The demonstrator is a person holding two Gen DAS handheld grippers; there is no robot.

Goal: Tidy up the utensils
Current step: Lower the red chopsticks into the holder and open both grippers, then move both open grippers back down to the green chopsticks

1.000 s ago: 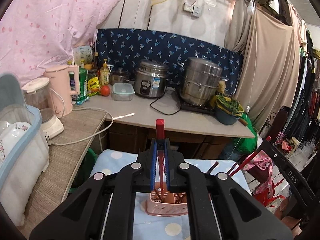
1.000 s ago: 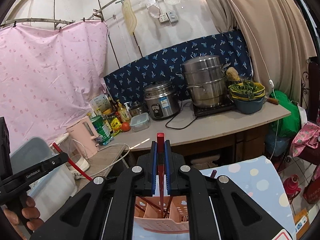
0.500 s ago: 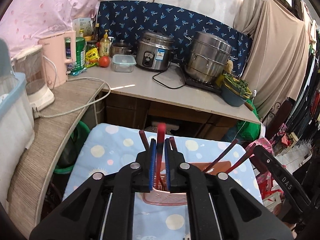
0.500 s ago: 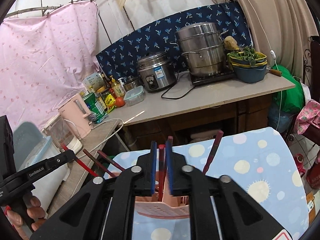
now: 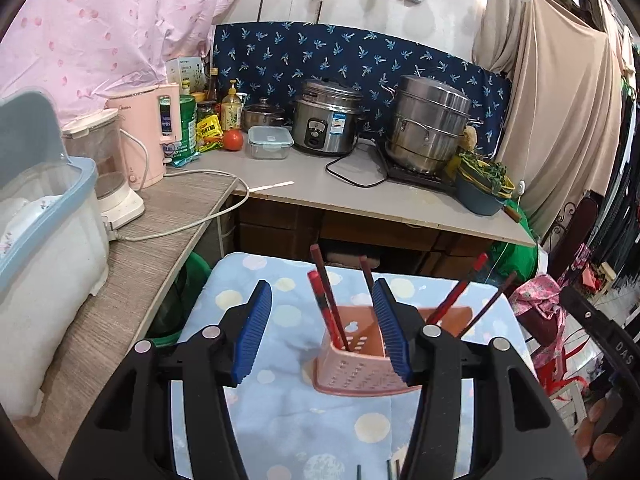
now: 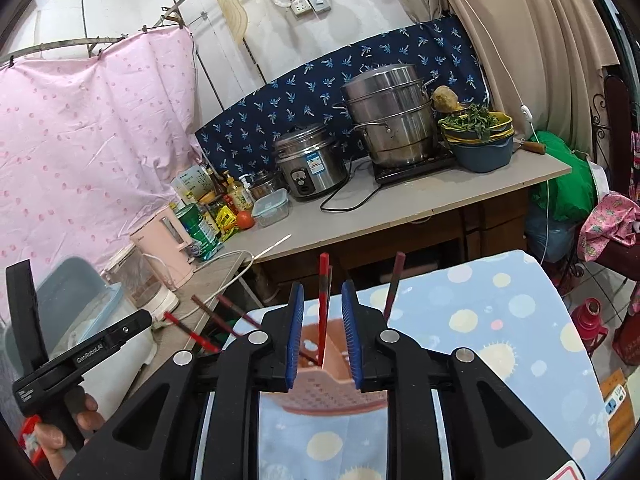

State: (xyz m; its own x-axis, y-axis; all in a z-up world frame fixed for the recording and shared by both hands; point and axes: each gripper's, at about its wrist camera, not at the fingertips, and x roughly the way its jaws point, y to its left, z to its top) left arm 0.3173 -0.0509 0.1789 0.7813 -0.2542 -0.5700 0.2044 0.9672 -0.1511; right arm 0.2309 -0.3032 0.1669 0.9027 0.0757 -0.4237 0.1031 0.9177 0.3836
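Both claws are spreading over the pink basket (image 5: 352,360) on the near tabletop (image 5: 288,412) — left claw (image 5: 322,330) empty, right claw (image 6: 322,330) loosely flanking a chopstick (image 6: 322,308). A snag on withdrawal could tip the light basket.

pink curtain (image 5: 100,20), grey counter (image 5: 360,196), navy backsplash (image 5: 360,60)

**My two tongs, up close**

My left gripper (image 5: 322,330) has matte black plastic arms ending in ribbed blue pads (image 5: 254,330), with round silver screws (image 5: 211,332) at the joints. My right gripper (image 6: 322,334) is built the same: black body, blue ribbed pads (image 6: 295,332), silver screws (image 6: 256,337). Left of it, a black handle bears white "GenRobot.AI" lettering (image 6: 90,353).
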